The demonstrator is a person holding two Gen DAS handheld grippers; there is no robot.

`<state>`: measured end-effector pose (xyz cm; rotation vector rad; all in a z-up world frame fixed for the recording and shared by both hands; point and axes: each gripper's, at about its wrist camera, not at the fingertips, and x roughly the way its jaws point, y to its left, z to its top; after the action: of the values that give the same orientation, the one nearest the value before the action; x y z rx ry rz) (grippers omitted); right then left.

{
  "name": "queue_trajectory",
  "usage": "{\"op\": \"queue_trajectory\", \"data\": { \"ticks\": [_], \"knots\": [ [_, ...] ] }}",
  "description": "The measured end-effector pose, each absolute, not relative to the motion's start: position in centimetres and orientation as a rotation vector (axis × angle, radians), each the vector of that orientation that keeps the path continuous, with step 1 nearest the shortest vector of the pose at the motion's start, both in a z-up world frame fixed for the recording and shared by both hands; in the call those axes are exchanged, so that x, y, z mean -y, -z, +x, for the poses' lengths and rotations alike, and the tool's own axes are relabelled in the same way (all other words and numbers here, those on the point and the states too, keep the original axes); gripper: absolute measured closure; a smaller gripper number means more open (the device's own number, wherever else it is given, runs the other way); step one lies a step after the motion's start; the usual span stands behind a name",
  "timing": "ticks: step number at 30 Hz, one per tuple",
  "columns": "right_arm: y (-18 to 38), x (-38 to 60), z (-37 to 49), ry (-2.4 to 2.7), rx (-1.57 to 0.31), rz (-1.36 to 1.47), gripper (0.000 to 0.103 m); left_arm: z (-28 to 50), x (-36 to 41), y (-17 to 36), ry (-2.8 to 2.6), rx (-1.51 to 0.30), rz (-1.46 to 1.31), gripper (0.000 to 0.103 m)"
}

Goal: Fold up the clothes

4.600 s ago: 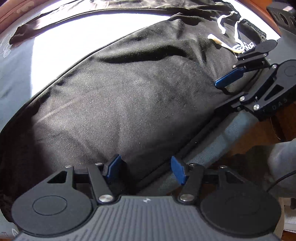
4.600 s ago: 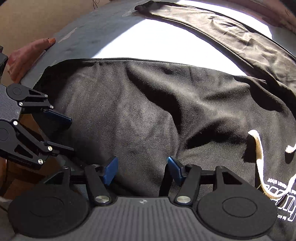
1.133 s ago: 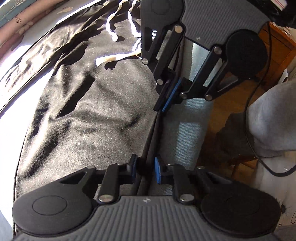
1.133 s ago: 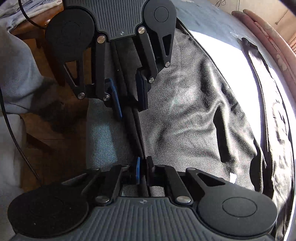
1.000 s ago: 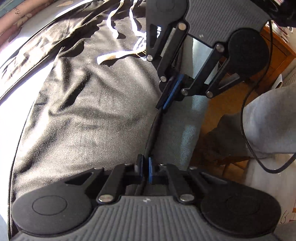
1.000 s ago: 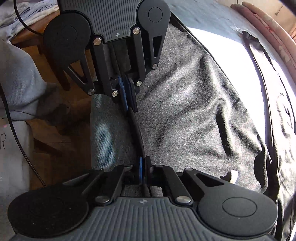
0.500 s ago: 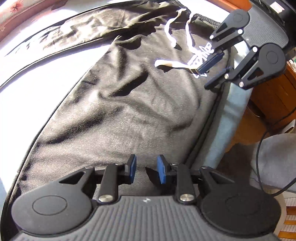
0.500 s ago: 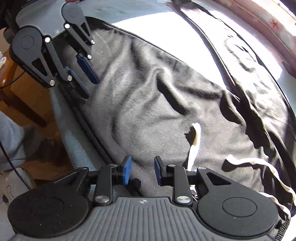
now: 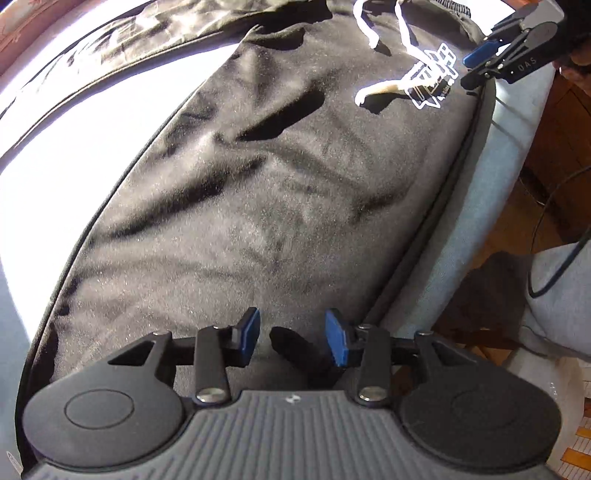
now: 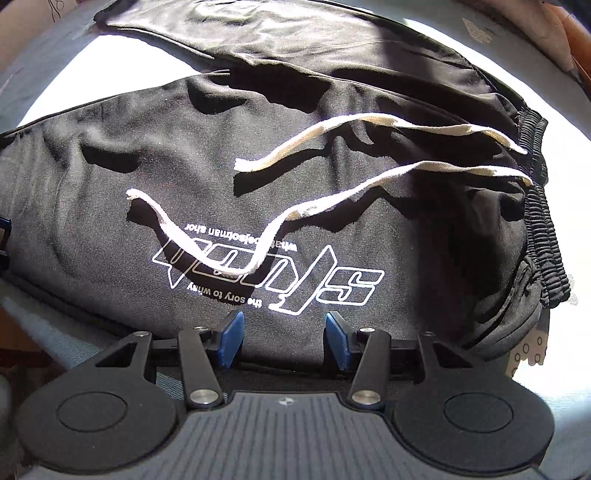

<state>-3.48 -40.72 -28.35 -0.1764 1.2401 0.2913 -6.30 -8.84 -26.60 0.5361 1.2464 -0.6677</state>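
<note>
Black trousers (image 9: 280, 192) lie spread on a grey-blue bed (image 9: 476, 206), near leg along the bed's edge. My left gripper (image 9: 291, 334) is open and empty over the lower part of that leg. My right gripper (image 10: 282, 338) is open and empty over the near edge by the waist, just below the white printed logo (image 10: 280, 273). White drawstrings (image 10: 354, 170) lie loose across the fabric beside the elastic waistband (image 10: 543, 221). The right gripper also shows in the left wrist view (image 9: 476, 66), beside the logo (image 9: 432, 79).
The other trouser leg (image 10: 303, 48) lies farther back on the sunlit sheet. Past the bed edge are a wooden floor (image 9: 517, 229), a black cable (image 9: 554, 266) and a grey-clad leg (image 9: 561, 295). A pink cloth (image 10: 554, 33) lies at the far right corner.
Both grippers, shut on the near hem a second ago, have let go and opened wider. They have moved apart along the leg, the right one toward the waist.
</note>
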Motion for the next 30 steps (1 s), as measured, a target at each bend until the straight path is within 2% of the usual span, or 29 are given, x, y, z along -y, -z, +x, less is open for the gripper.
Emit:
{"op": "queue_trajectory", "data": {
  "ticks": [3, 7, 10, 14, 19, 22, 26, 27, 28, 29, 30],
  "knots": [
    [26.9, 42.4, -3.0, -0.229, -1.182, -0.138, 0.049, -4.8, 11.1, 25.6, 0.712, -1.169, 0.515, 0.063],
    [27.7, 46.0, -0.9, -0.083, -1.136, -0.055, 0.048, -3.1, 14.7, 26.0, 0.738, -1.119, 0.532, 0.063],
    [30.0, 49.7, -0.9, 0.037, -1.215, 0.059, 0.047, -3.2, 16.0, 26.6, 0.731, -1.137, 0.567, 0.063],
    [29.3, 52.4, -3.6, 0.107, -1.207, 0.164, 0.047, -3.4, 17.0, 26.2, 0.77, -1.143, 0.559, 0.063],
    [28.4, 55.2, -4.6, 0.224, -1.089, 0.29, 0.047, -1.3, 21.8, 24.5, 0.878, -0.991, 0.546, 0.063],
    [29.5, 58.0, -3.3, 0.304, -1.017, 0.439, 0.043, 0.9, 25.7, 24.2, 0.935, -0.913, 0.521, 0.063],
    [30.9, 60.7, -1.6, 0.354, -0.95, 0.628, 0.042, 3.6, 30.5, 23.9, 0.984, -0.845, 0.464, 0.063],
    [30.9, 60.4, -1.1, 0.346, -0.965, 0.576, 0.046, 4.0, 31.5, 23.9, 0.998, -0.844, 0.442, 0.063],
    [30.9, 60.1, -0.7, 0.338, -0.979, 0.524, 0.055, 4.4, 32.4, 23.8, 1.011, -0.844, 0.414, 0.063],
    [30.9, 59.8, -0.3, 0.33, -0.993, 0.469, 0.061, 4.7, 33.3, 23.8, 1.019, -0.849, 0.383, 0.063],
    [30.7, 59.2, -0.1, 0.335, -1.007, 0.357, 0.063, 5.1, 34.2, 24.0, 1.028, -0.863, 0.353, 0.063]
  ]
}}
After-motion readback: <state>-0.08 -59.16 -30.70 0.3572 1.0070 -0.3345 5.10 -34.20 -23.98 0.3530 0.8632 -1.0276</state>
